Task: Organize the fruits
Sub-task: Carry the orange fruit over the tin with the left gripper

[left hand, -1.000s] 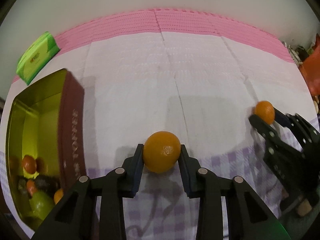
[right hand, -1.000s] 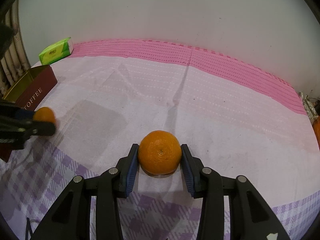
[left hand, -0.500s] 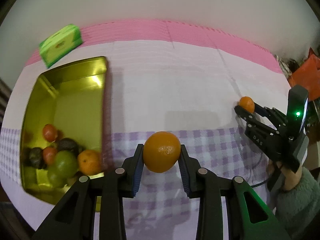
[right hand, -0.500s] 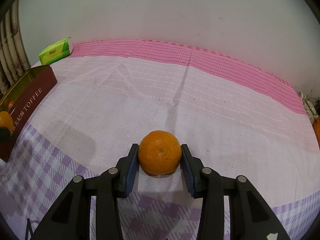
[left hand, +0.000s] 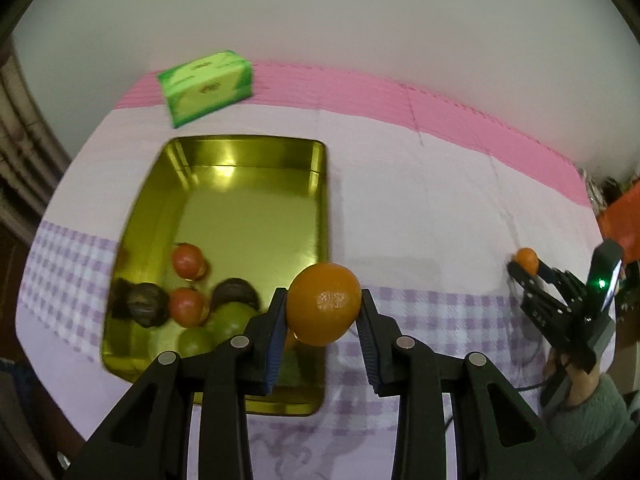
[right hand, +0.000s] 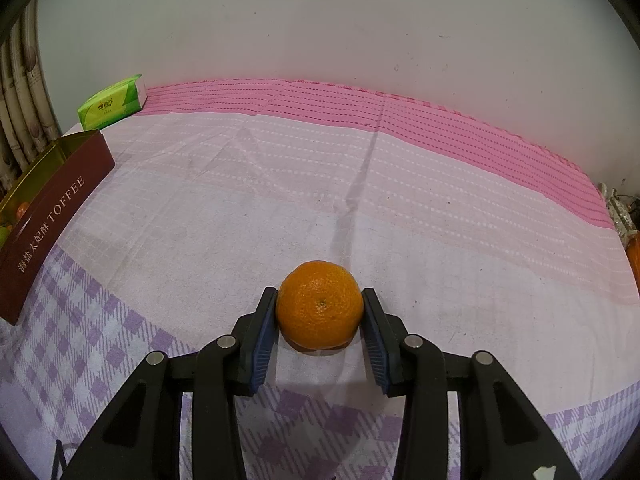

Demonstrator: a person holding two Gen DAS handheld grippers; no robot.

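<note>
My left gripper (left hand: 323, 320) is shut on an orange (left hand: 324, 304) and holds it in the air above the right edge of a gold tin (left hand: 248, 200). The tin holds two red fruits (left hand: 186, 260), dark fruits (left hand: 140, 304) and green fruits (left hand: 232, 320) at its near end. My right gripper (right hand: 320, 320) is shut on a second orange (right hand: 320, 310), low over the cloth. It also shows in the left wrist view (left hand: 528, 270), far right, with its orange (left hand: 526, 260). The tin's maroon side (right hand: 52, 216) shows at the right wrist view's left edge.
A green tissue pack (left hand: 206, 84) lies behind the tin, near the wall; it also shows in the right wrist view (right hand: 112, 106). The table is covered by a pink, white and purple-checked cloth (right hand: 360, 208). Orange clutter (left hand: 620, 220) sits past the table's right end.
My left gripper has carried its orange leftward and higher, so the tin now lies under and ahead of it. My right gripper and its orange have stayed still.
</note>
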